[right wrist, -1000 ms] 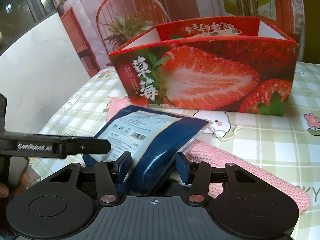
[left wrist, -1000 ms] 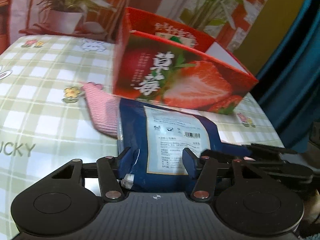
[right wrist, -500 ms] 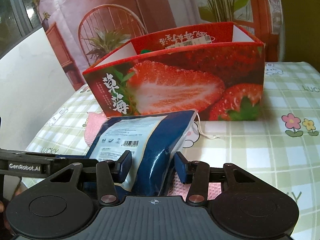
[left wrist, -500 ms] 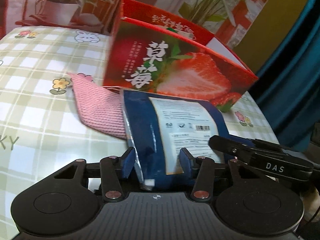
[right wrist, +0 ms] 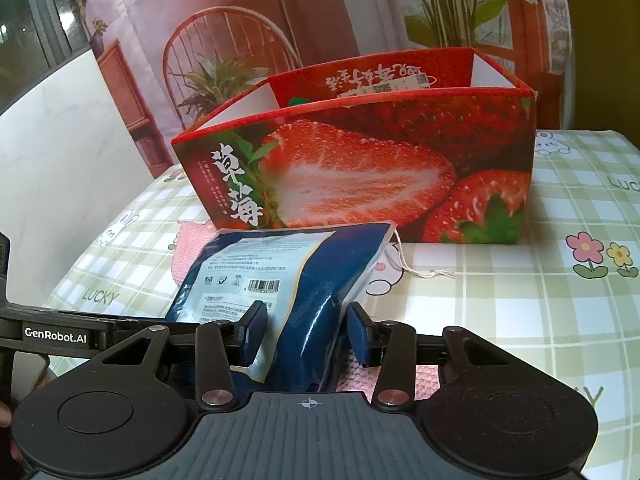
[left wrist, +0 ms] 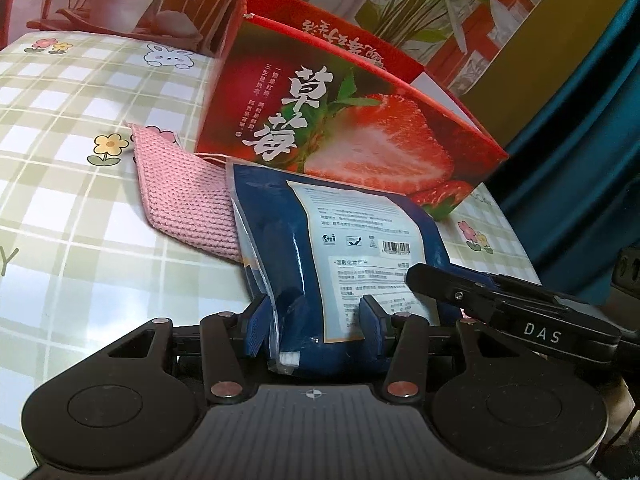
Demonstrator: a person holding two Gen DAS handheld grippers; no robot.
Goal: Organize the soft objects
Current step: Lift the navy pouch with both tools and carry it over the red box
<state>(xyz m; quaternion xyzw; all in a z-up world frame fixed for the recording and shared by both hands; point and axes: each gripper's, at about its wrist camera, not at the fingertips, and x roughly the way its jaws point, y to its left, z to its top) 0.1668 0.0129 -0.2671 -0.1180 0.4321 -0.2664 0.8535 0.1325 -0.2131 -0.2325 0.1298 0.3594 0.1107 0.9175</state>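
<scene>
Blue pouch just beside box

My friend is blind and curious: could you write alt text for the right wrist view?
The right gripper clamps a blue soft packet, lifted before an open red strawberry box on a checked tablecloth. A pink knitted cloth lies beneath; the left gripper reaches in from the left.

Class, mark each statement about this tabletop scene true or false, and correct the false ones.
1. Both hand-held grippers, left and right, grip the blue packet. True.
2. The blue packet already sits inside the strawberry box. False: it is in front of the box, outside it.
3. A pink knitted cloth lies on the checked tablecloth. True.
4. The strawberry box is closed with a lid. False: its top is open.
</scene>
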